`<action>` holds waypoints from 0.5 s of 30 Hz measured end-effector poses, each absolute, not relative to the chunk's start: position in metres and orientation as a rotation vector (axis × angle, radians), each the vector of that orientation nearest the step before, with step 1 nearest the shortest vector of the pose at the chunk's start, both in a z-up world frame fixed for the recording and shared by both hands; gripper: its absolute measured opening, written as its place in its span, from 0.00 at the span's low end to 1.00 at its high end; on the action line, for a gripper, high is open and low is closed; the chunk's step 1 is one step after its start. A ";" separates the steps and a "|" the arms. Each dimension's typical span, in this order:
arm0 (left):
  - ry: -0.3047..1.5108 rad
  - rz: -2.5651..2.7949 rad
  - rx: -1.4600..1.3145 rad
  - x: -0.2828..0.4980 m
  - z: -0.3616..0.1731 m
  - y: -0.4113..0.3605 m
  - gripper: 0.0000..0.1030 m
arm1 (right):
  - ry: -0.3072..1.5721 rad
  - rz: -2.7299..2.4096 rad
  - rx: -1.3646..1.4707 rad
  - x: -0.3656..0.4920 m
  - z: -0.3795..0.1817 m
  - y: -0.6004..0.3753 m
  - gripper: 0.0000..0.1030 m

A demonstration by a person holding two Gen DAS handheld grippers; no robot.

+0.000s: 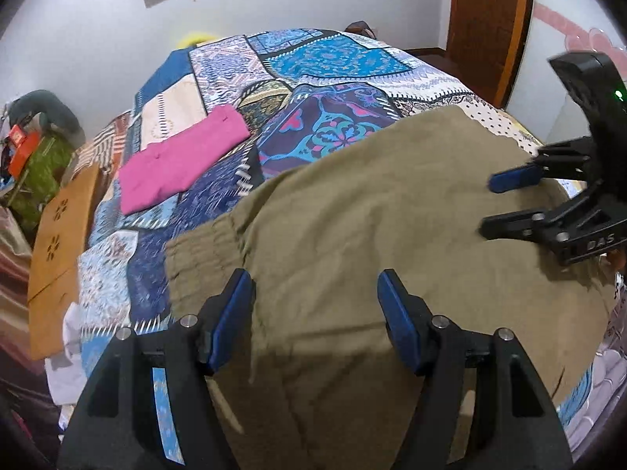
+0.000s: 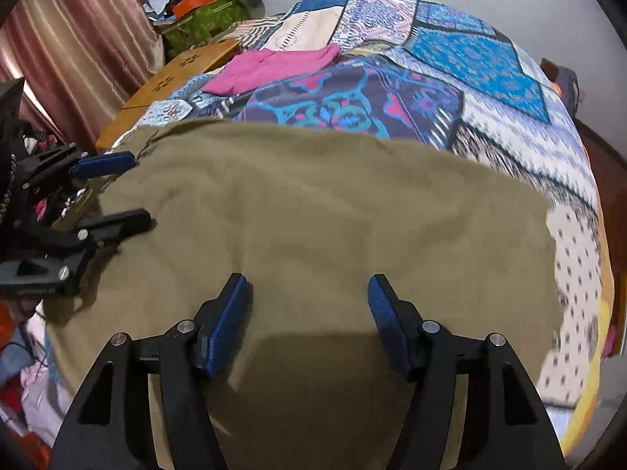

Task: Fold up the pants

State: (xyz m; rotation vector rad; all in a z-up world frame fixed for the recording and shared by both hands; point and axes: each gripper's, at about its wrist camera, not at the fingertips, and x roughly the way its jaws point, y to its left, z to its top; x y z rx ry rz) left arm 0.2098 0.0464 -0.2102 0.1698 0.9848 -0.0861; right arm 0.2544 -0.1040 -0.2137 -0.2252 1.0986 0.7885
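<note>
Olive-khaki pants [image 1: 352,227] lie spread flat across the near part of a patchwork bedspread; they also fill the right wrist view [image 2: 313,215]. The elastic waistband [image 1: 203,243] is at the left end. My left gripper [image 1: 315,293] is open and empty, hovering just above the pants near the waistband end. My right gripper [image 2: 309,293] is open and empty above the middle of the pants. Each gripper shows in the other's view, the right one [image 1: 505,203] at the far right, the left one [image 2: 117,192] at the far left, both open over the cloth.
A folded pink garment [image 1: 176,164] lies on the bedspread [image 1: 333,58] beyond the pants. A wooden board [image 1: 58,254] leans at the bed's left side beside a cluttered pile [image 1: 35,149]. A wooden door [image 1: 490,19] stands at the back right, a curtain [image 2: 78,39] at the left.
</note>
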 end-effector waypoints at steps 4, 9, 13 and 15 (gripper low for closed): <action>0.989 -0.066 0.111 0.189 -0.210 0.058 0.68 | 1.079 0.744 -0.218 0.235 -0.210 -0.121 0.59; 0.960 -0.011 0.066 0.154 -0.210 0.072 0.70 | 1.016 0.686 -0.200 0.205 -0.208 -0.145 0.61; 0.964 0.014 -0.038 0.139 -0.197 0.090 0.70 | 1.003 0.665 -0.185 0.192 -0.203 -0.157 0.61; 0.951 0.011 -0.085 0.133 -0.188 0.096 0.70 | 1.001 0.649 -0.204 0.189 -0.200 -0.158 0.61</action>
